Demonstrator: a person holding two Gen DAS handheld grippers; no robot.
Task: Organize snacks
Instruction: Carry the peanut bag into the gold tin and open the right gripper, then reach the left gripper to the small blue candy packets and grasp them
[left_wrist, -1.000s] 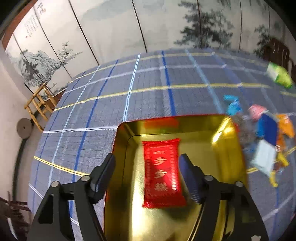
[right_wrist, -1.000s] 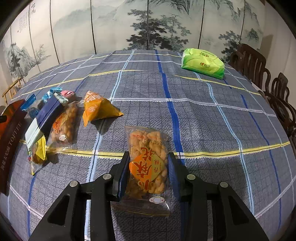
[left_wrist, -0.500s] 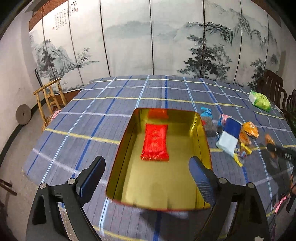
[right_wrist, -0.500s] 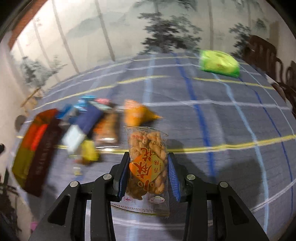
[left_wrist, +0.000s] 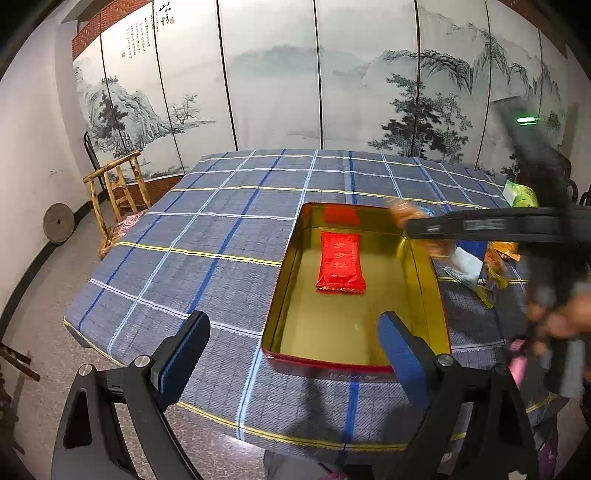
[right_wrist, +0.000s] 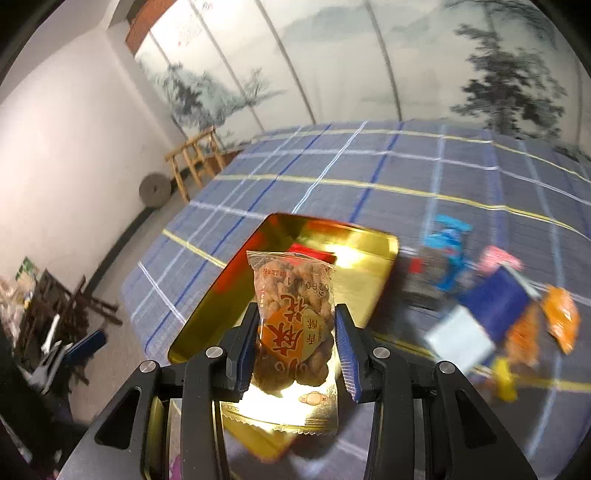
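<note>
Landmark: gold tin, open, red-rimmed, on the blue plaid tablecloth; long axis runs from the table's near edge toward the painted screen.

1. Wooden chair, left of the tin, off the table by the wall; stone disc on the floor beside it.
2. Left gripper, in front of the tin's near rim, jaws spread wide, nothing between them.
3. Red packet, flat on the tin's floor, far half; long axis parallel to the tin's long sides, printed characters reading from the far end to the near end.
4. Right gripper, above the tin, jaws closed against the two long edges of the peanut bag. Bag's long axis points forward along the fingers, far crimped end over the tin's interior, near crimped end hanging below the jaws; orange label upside-down to the camera.
5. Loose snack pile, right of the tin on the cloth: blue, white, orange, yellow and pink wrappers, blurred.
6. Green bag, far right of the tin, at the table's edge.
</note>
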